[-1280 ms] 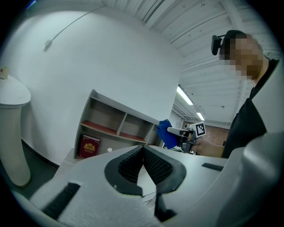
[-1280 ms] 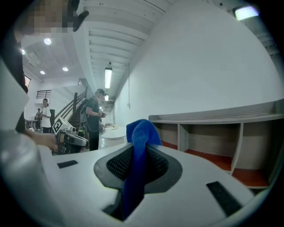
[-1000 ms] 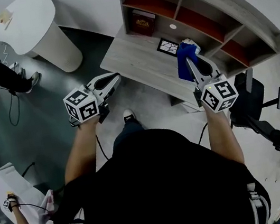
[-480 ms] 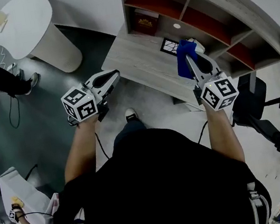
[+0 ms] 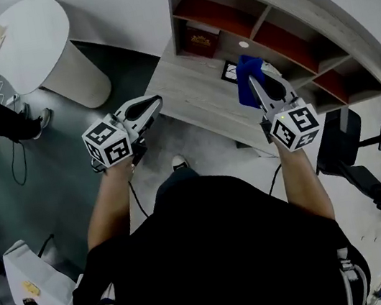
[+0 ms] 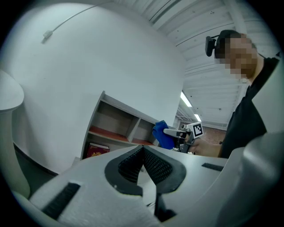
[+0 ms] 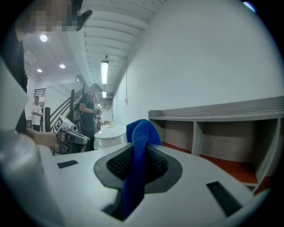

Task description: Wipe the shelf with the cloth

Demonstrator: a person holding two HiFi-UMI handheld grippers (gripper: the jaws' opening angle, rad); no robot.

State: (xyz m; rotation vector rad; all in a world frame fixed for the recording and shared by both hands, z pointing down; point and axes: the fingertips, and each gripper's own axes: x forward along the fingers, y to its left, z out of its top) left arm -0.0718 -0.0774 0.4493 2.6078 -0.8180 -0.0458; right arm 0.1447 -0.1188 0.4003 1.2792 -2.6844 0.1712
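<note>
- The right tongs (image 5: 256, 85) are clamped on the blue cloth (image 7: 140, 133), held up over the worktop (image 5: 186, 87), just in front of the shelf (image 5: 280, 1) with its red-floored compartments.
- The cloth bunches out past the tips in a soft fold, and the rest trails down between the jaws. It looks limp and light, nothing fragile about it.
- The left tongs (image 5: 147, 106) are pressed together with nothing in them, off by the worktop's left corner and well apart from the cloth.
- My read: the wipe has not begun, since no contact with any shelf board shows.
- Handling call: a floppy cloth will drag and fold under. A grip on its bunched middle, as here, leaves a pad out front to press flat.
- A dark red box (image 5: 197, 39) sits in the lower left compartment, something to wipe round.
</note>
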